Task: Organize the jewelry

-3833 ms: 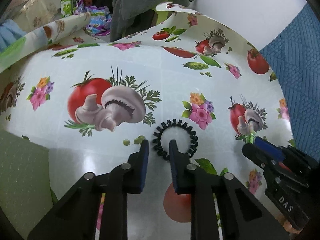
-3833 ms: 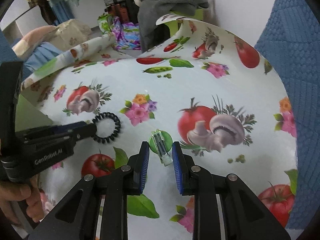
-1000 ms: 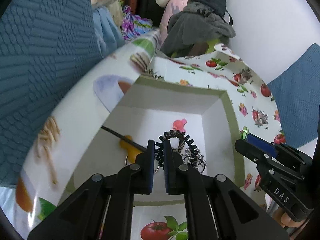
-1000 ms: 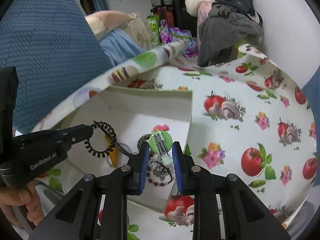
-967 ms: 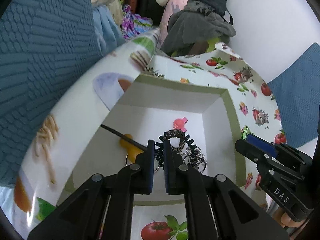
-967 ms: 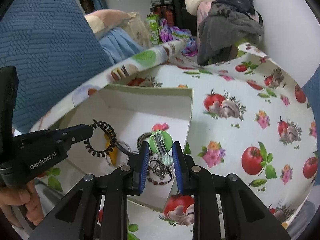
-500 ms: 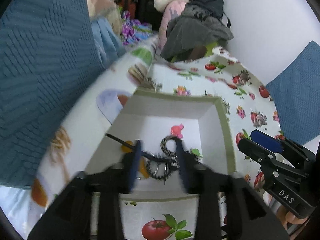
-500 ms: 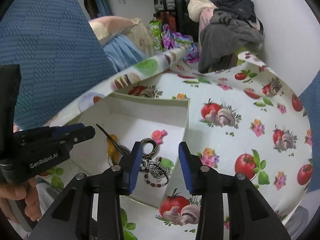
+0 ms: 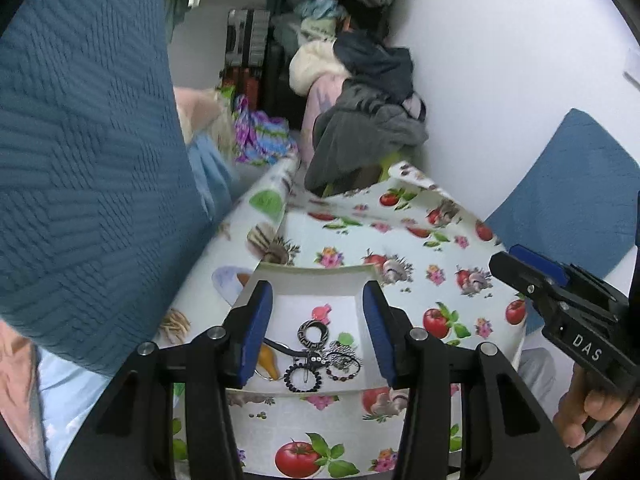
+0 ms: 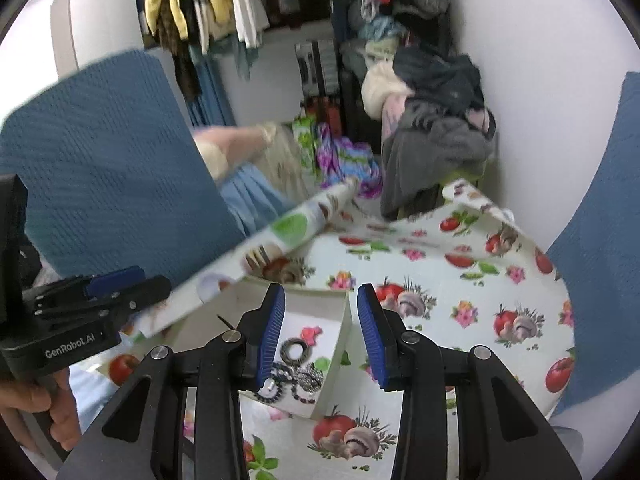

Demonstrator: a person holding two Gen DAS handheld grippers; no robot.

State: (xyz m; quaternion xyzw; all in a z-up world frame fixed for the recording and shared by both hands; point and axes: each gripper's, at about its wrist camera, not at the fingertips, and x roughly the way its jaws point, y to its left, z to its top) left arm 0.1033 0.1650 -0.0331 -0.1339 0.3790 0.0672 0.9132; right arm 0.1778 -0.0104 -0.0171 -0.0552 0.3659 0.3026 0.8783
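A white box with a green rim (image 9: 316,269) sits on the table's left part. Inside lie a black coil hair tie (image 9: 303,378), a green clip (image 9: 345,338), a black-and-white patterned ring (image 9: 313,332), a pink piece (image 9: 322,312), an orange piece (image 9: 268,357) and beaded bracelets. My left gripper (image 9: 318,334) hangs well above the box, open, nothing between its blue pads. My right gripper (image 10: 320,334) is also open and empty, high over the box's right wall (image 10: 340,354). Each gripper shows at the edge of the other's view: the right gripper (image 9: 532,274) and the left gripper (image 10: 128,286).
A tablecloth (image 9: 436,284) printed with tomatoes and mushrooms covers the table, its far left edge curled up. Blue chair backs (image 10: 100,168) stand left and right. A heap of clothes (image 10: 436,120) sits behind the table by the white wall. A person's hand (image 9: 580,420) holds each gripper.
Both grippers opened and let go: the hair tie and the green clip now lie in the box. Both then rose well above the box, which looks smaller now.
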